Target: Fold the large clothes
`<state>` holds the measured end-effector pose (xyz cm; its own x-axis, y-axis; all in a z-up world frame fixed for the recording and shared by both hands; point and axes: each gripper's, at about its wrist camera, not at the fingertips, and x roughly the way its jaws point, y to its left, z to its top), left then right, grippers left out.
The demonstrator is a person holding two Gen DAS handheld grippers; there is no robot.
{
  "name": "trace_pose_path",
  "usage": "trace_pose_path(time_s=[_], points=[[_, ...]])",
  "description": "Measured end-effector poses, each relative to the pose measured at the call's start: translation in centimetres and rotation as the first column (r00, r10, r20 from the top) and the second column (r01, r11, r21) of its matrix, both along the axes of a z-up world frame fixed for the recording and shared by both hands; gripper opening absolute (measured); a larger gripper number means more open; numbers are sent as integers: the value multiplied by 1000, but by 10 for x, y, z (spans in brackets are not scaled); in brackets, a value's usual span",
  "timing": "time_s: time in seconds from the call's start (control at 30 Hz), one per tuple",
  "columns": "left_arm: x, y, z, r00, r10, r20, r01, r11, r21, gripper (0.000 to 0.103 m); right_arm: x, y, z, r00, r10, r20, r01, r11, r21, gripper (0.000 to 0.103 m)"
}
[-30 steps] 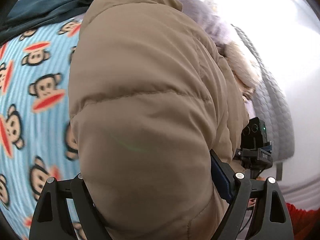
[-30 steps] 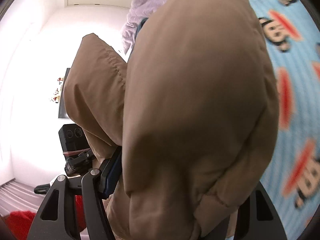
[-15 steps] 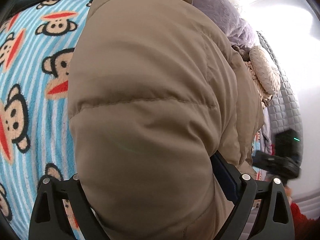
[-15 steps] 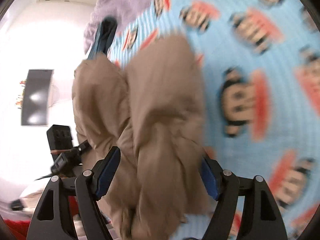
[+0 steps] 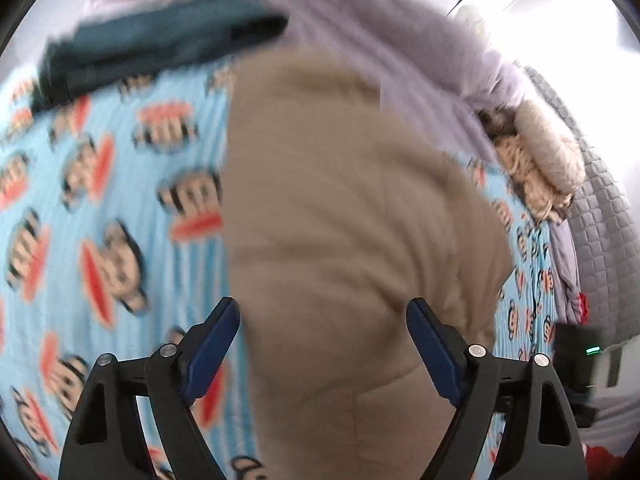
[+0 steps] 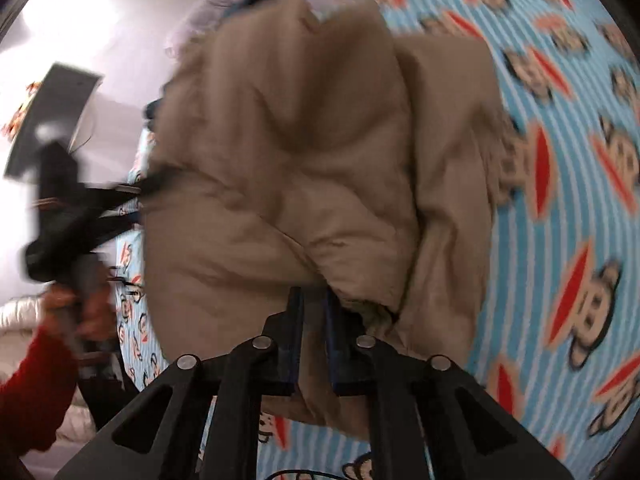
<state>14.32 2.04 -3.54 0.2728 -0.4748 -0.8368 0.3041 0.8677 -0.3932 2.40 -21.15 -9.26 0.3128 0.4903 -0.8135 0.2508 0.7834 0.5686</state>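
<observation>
The right gripper (image 6: 312, 320) points down at a bed, its two blue-padded jaws closing tight on a thin fold at the near edge of a tan puffer jacket (image 6: 320, 152). The jacket fabric sits pinched between the pads and bunches into deep creases just beyond them. From there the jacket spreads outward in a crumpled mound that fills the middle of the right wrist view and blocks most of the bedding behind it.

The left gripper (image 5: 323, 320) has its blue pads (image 5: 212, 340) set wide apart on either side of a thick padded bulge of the same jacket (image 5: 340, 220). Its jaws are closing, the jacket lies between them, and the pads sit at the fabric's sides; whether they press into it cannot be told through the motion blur.

The jacket lies on a light blue striped bedsheet (image 5: 100, 220) printed with cartoon monkey faces. Beyond the jacket, a dark teal garment (image 5: 152, 48) lies at the far edge of the sheet, beside a lilac fleece blanket (image 5: 400, 48). A cream knitted bundle (image 5: 544, 160) rests against a grey quilted headboard (image 5: 600, 208).

In the right wrist view, a hand (image 6: 80, 304) in a red sleeve (image 6: 32, 392) holds the left gripper's handle.
</observation>
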Motion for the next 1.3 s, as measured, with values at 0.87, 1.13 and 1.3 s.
trace_pose_path(time_s=[0.87, 1.13, 1.3], points=[[46, -84, -50, 982, -61, 176, 13, 964, 265, 91, 89, -63, -17, 986, -160, 50, 166, 975, -149, 0], [45, -87, -61, 980, -69, 188, 11, 955, 295, 95, 96, -58, -25, 988, -146, 58, 155, 970, -187, 0], [41, -86, -61, 979, -69, 194, 8, 953, 304, 95, 96, -57, -26, 987, -154, 50, 161, 969, -188, 0]])
